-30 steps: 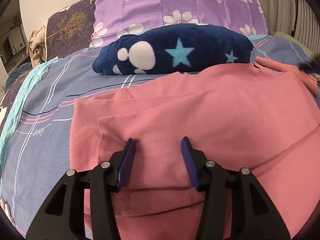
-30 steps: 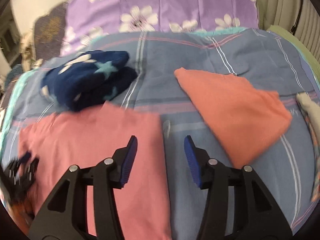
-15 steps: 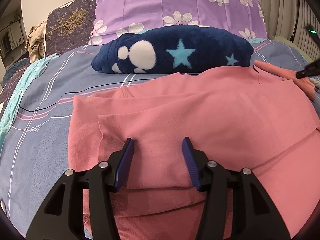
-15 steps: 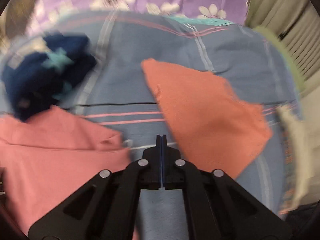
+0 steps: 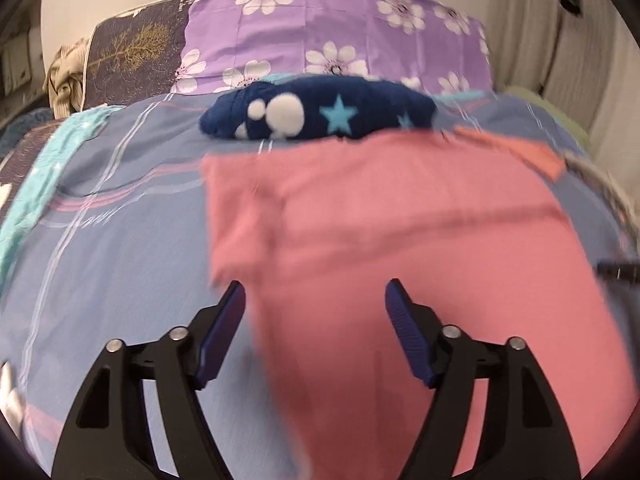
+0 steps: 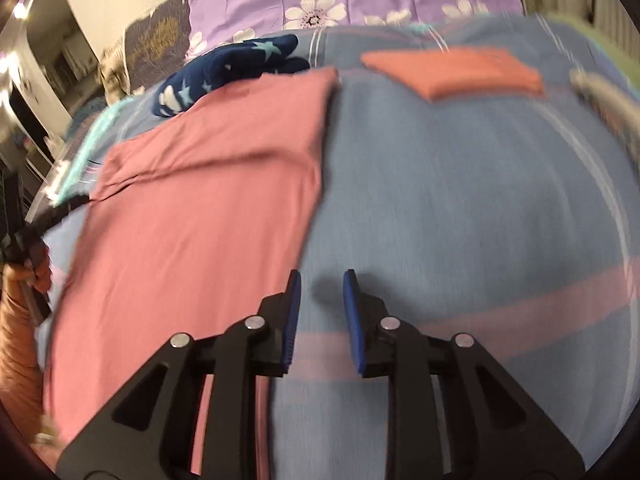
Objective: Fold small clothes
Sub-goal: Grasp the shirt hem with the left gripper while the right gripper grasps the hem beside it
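- The left gripper has just spread its fingers wide; they now stand released above the near left edge of the pink garment, gripping nothing.
- The right gripper snapped shut half a second ago and has just reopened partway; its fingers are empty, over bare bed just right of the garment's long edge.
- Both views have pulled back, so the last fold looks finished: the garment lies flat as a long panel.
- A further fold likely remains.
- The navy blanket crowds the far edge.
- The orange folded piece lies apart at far right; open sheet lies between.
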A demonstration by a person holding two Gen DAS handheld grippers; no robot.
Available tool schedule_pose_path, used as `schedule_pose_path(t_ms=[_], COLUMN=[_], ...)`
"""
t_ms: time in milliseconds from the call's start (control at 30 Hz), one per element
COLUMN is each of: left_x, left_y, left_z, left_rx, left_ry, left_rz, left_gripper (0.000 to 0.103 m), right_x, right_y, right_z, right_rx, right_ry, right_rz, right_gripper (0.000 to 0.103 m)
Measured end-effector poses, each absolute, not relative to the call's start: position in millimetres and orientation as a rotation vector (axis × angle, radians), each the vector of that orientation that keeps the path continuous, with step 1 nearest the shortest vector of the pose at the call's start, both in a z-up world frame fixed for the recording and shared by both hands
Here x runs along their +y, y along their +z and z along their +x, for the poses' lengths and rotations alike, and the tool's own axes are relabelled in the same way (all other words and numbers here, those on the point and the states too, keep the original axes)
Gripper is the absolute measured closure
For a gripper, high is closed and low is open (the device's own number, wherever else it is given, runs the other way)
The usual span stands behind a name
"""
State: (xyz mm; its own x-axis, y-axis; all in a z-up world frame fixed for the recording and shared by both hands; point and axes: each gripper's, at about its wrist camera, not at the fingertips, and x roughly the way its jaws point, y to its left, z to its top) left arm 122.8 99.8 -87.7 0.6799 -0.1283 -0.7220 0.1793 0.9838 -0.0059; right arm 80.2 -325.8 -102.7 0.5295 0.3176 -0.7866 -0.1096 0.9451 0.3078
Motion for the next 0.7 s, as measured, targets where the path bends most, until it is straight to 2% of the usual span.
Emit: schedule_pose_path(t_ms=[67,167,233,533,633,700], left_x=[108.7,120.6,122.1,114.0,104.2,101.6], left_y=[-93.9,-106.7,-115.4,-123.5,-123.6,-122.5], left_z=[91.5,45.4,25.7,-40.9,-63.1,-77.7], left_rx=[0.834,0.889,0.906,0.905,0.903,0.901], left_ry=[-0.187,-0.239,-0.261,-0.330,-0.317,-0.310], left_rz=[0.062,-0.021,-0.039,-0.082,-0.002,0.019], left_gripper=[0.027,0.020,0.020,0.019,0.027,0.039], right_x=[-332.0,-330.3,-326.3,-330.0,-334.1,-336.0], right_y=[-105.5,-107.0,-107.7,-110.7,-113.0,-113.2], right_z=[60.5,36.1,22.5,-36.2,-61.3,-75.1], right_rx=[0.971,0.964,0.958,0.954,0.947,0.945], right_ry=[0.299,0.349,0.355,0.401,0.422,0.435], right_rz=[0.292,0.328,0.324,0.385,0.410,0.423], right_gripper=[0.072,0.061,0.056,0.055,0.055,0.055])
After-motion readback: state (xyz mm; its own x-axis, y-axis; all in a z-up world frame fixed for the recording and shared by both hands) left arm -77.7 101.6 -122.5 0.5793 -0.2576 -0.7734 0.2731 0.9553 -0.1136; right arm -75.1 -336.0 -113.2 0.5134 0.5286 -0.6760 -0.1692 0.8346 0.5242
